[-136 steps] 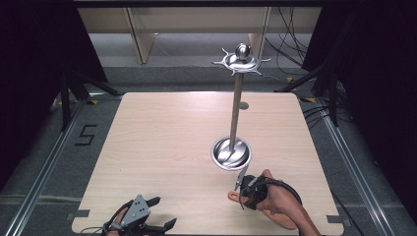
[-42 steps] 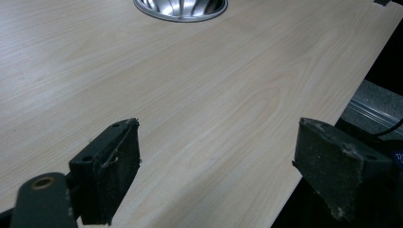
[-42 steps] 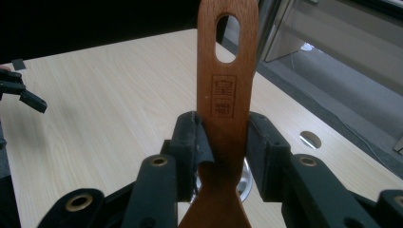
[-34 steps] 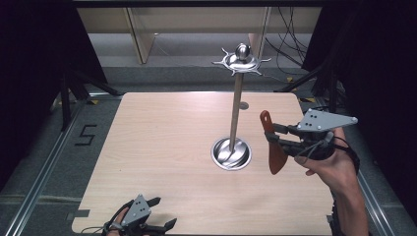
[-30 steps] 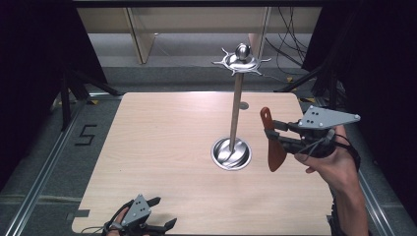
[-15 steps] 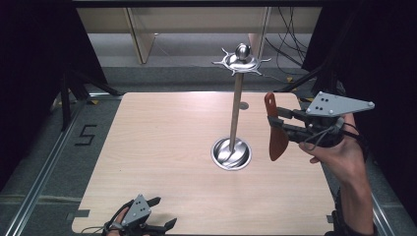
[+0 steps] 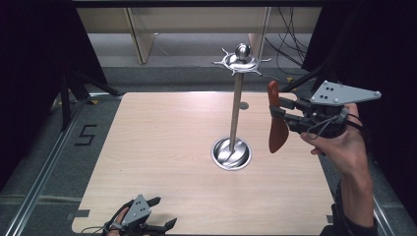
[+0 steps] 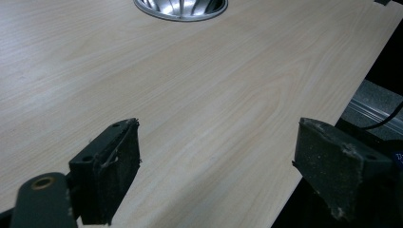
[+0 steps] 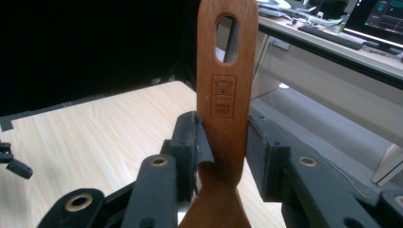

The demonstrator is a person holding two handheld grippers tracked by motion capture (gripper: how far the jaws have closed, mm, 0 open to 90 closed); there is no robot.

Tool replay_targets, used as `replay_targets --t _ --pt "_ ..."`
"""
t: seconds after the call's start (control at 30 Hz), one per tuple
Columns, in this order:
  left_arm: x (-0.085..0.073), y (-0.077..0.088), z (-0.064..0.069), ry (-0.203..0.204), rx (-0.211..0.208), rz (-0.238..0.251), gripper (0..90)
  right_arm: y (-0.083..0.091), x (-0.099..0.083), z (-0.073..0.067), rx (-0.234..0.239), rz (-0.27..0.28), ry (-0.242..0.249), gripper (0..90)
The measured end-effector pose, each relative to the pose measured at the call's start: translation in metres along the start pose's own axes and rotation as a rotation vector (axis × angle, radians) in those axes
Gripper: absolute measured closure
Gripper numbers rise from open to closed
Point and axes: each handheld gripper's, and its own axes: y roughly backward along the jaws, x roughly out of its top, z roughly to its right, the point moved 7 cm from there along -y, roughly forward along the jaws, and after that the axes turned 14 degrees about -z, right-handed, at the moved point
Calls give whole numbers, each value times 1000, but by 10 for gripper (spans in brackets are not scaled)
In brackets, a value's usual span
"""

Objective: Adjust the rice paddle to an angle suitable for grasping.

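Note:
A reddish wooden spatula (image 7: 277, 120) hangs upright in the air to the right of the metal stand, handle end up and blade down. My right gripper (image 7: 285, 112) is shut on its handle. In the right gripper view the two pads press the spatula (image 9: 227, 95) from both sides, below its slotted hanging hole. The stand has a thin pole (image 7: 236, 115), a round dish base (image 7: 231, 154) and a hooked crown (image 7: 241, 61) on top. My left gripper (image 7: 158, 216) rests at the near table edge, open, with bare wood between its jaws (image 8: 214, 156).
The light wooden table (image 7: 162, 142) has dark floor and metal rails on both sides. A shelf unit (image 7: 196, 19) and cables stand beyond the far edge. The stand's dish base (image 8: 180, 7) lies ahead in the left gripper view.
The right hand has risen with the spatula and shifted slightly right, from beside the stand's base to about mid-pole height. The left gripper has stayed put.

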Motion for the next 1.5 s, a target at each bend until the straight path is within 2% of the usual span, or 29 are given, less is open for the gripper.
replay_targets --t 0.07,0.1,0.13,0.17,0.23,0.27,0.3,0.33,0.4,0.43,0.47,0.5,0.53,0.6,0.67,0.7,0.73,0.8,0.93,0.97,1.0,1.17,1.37,1.4,1.43,1.47,1.5 --pt "0 0 -1 -8 8 -5 149 -1 3 3 -5 13 4 671" --pt "0 1 -3 -39 17 -9 149 -1 4 4 -7 13 6 671" --pt "0 1 -3 -38 16 -8 149 -2 6 4 -2 20 -15 671" --pt "0 1 -2 -23 10 -2 149 -2 8 7 -9 27 -3 671" --pt "0 1 -2 -29 8 -2 148 -4 11 8 -5 30 -9 671" --pt "-1 2 -4 -48 27 -21 148 -4 11 8 -5 30 -13 671" --pt "0 1 -1 -5 3 -3 149 -6 14 9 3 31 -19 671" --pt "0 1 -1 -6 3 -5 149 -7 16 10 4 43 -18 671" --pt "0 2 -3 -35 15 -6 148 -8 18 10 13 32 -20 671" --pt "0 2 -3 -36 14 -6 149 -9 19 11 0 32 -13 671" --pt "0 2 -3 -35 14 -6 149 -11 19 7 30 19 -36 671" --pt "0 1 -3 -38 14 -8 148 -12 20 7 29 14 -34 671" --pt "0 1 -3 -38 14 -8 149 -12 22 8 11 19 -32 671" --pt "0 1 -1 -6 3 -4 149 -15 24 10 7 22 -25 671" --pt "0 1 -1 -6 3 -3 149 -16 25 10 16 28 -22 671" --pt "0 1 -1 -11 5 -2 148 -19 26 12 10 19 -19 671" --pt "0 2 -3 -36 13 -6 148 -19 26 12 10 19 -19 671" --pt "0 2 -3 -36 10 -5 149 -21 26 13 23 6 -42 671" --pt "0 1 -3 -37 12 -5 149 -23 27 15 18 8 -35 671" --pt "0 1 -3 -38 13 -7 149 -25 27 14 35 4 -48 671" --pt "1 1 -2 -35 10 -4 148 -24 27 14 27 3 -55 671" --pt "0 2 -3 -36 12 -6 148 -27 28 15 26 0 -39 671" --pt "0 2 -3 -37 9 -8 148 -32 31 14 24 1 -48 671" --pt "1 2 -3 -34 10 -1 149 -33 31 14 31 -13 -36 670" --pt "1 2 -3 -35 11 -1 149 -34 31 15 20 -5 -28 671" --pt "0 2 -3 -37 10 -6 148 -35 31 13 44 -18 -44 670" --pt "1 2 -2 -34 9 -2 149 -36 31 14 30 -22 -44 671"
